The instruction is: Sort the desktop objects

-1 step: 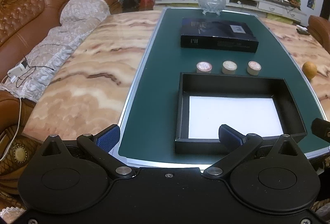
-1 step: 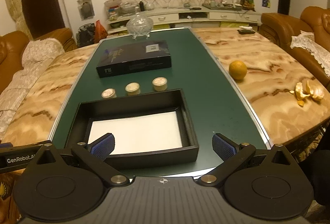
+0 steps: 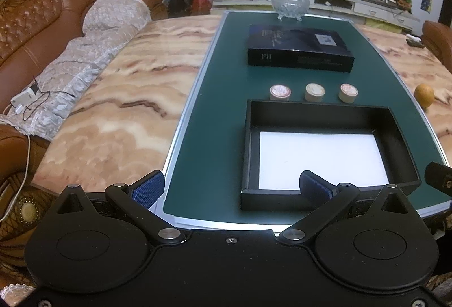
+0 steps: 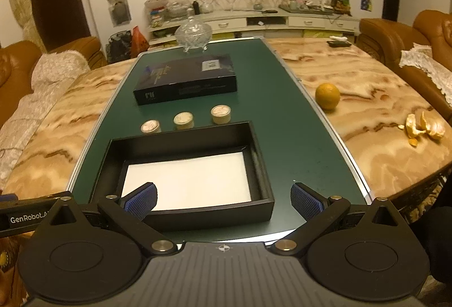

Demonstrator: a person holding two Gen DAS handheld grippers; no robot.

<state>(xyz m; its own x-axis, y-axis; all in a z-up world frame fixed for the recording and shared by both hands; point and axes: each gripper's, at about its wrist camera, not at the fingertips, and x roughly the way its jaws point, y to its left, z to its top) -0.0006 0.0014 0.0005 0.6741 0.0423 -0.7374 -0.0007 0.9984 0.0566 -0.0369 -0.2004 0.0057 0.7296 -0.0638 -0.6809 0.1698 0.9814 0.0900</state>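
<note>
An open black box (image 3: pixel 325 112) (image 4: pixel 180 138) with a white sheet inside sits on the green mat at the near edge. Three small round tins stand in a row just behind it: left (image 3: pixel 280 92) (image 4: pixel 150 126), middle (image 3: pixel 315 92) (image 4: pixel 183 120), right (image 3: pixel 348 93) (image 4: pixel 220 114). A dark flat box (image 3: pixel 299 48) (image 4: pixel 186 78) lies further back. My left gripper (image 3: pixel 231 188) is open and empty at the near edge, left of the black box. My right gripper (image 4: pixel 223 199) is open and empty over the box's near right corner.
A glass lidded bowl (image 3: pixel 291 1) (image 4: pixel 193 34) stands at the mat's far end. An orange (image 4: pixel 327 96) (image 3: pixel 423 95) and orange peel (image 4: pixel 423 127) lie on the marble table (image 4: pixel 381 97) to the right. Brown sofas flank the table.
</note>
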